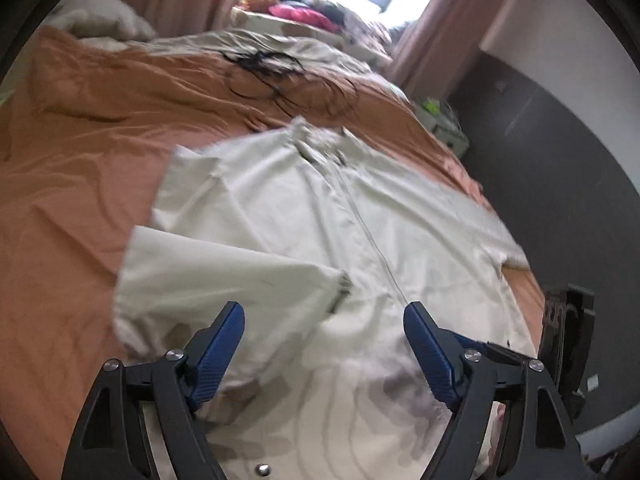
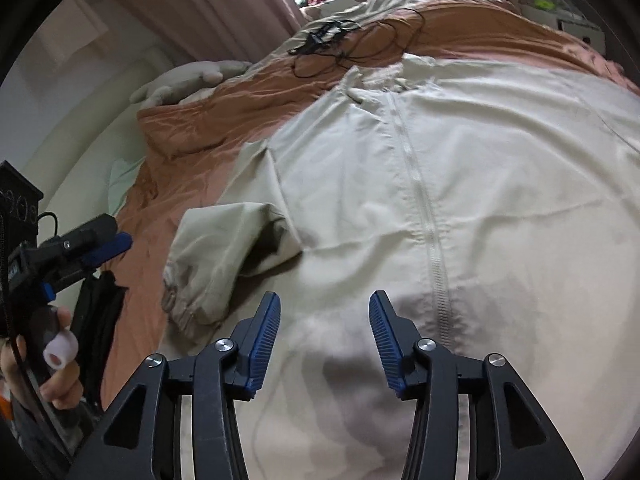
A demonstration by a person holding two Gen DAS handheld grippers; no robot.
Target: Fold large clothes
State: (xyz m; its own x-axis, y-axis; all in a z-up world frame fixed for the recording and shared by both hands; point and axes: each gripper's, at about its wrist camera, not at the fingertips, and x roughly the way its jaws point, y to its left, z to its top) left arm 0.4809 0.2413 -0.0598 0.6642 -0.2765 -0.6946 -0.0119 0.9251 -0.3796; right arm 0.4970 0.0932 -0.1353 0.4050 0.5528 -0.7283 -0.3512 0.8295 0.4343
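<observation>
A cream zip-up jacket (image 1: 360, 216) lies front up on the orange bed sheet (image 1: 80, 184), collar toward the far end. One sleeve (image 1: 240, 276) is folded in across its body, with the elastic cuff near the zip. My left gripper (image 1: 324, 308) hovers open over the jacket's lower part, with nothing between its blue pads. In the right wrist view the jacket (image 2: 460, 184) fills the frame and the sleeve (image 2: 224, 248) lies at its left. My right gripper (image 2: 325, 297) is open above the hem area and holds nothing. The left gripper (image 2: 120, 242) shows at the far left, carried by a hand (image 2: 60, 380).
A tangle of black cables (image 1: 260, 68) lies on the bed beyond the collar. A pale pillow (image 1: 100, 16) sits at the far left corner. Clothes are piled (image 1: 296, 12) by the window between pink curtains. Dark floor (image 1: 560, 200) runs along the bed's right edge.
</observation>
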